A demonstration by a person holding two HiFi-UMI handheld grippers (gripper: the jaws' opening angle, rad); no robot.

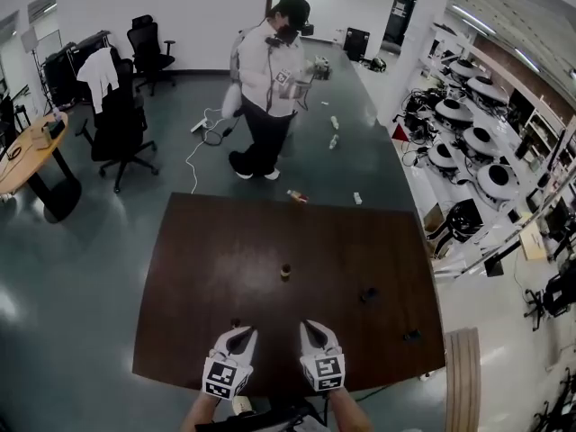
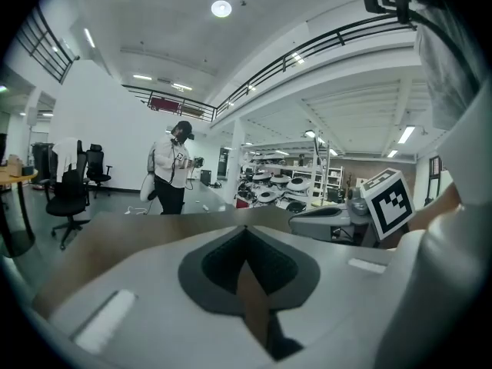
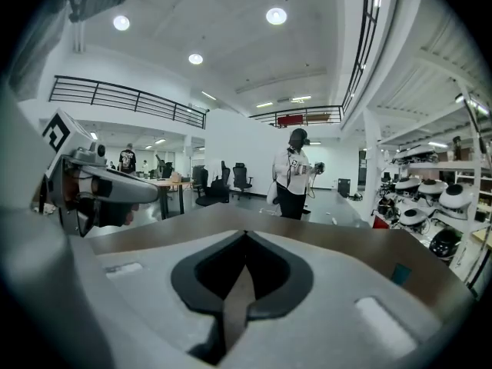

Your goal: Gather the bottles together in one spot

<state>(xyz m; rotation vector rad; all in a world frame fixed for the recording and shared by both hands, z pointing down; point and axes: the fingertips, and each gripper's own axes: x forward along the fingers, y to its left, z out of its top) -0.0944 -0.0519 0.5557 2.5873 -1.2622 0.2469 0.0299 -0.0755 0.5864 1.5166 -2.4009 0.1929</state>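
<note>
Looking down at the dark brown worktop [image 1: 225, 259], both tools are parked side by side at the near edge, just over the wood. The left tongs [image 1: 240, 332] are fully closed, tips pressed together with nothing between them, and its own view shows the same: the two dark pads meet at a point with only bare wood behind. Same story for the right tongs [image 1: 311, 326], clamped tight on nothing.

The only thing I'd confidently call a bottle on the worktop is a small bottle [image 1: 285, 271], brownish, standing upright around the middle, well apart from both tools. There's a small dark thing [image 1: 367, 293] off toward the right edge and another dark bit [image 1: 411, 336] nearer the near right corner, both too small to make out.

A reddish bottle [image 1: 296, 195] lies right at the far edge; honestly can't tell if it's on the wood or on the floor just past it. A pale bottle [image 1: 357, 198] lies on the grey floor [image 1: 108, 232] just beyond the far edge, with a light bottle [image 1: 334, 140] further out and a second light bottle [image 1: 334, 122] just past that.

A person [image 1: 268, 88] in a white top stands out there on the floor beside those, holding some gear up. Black office chairs [image 1: 121, 129] and a round wooden table [image 1: 27, 151] sit off to the left.
</note>
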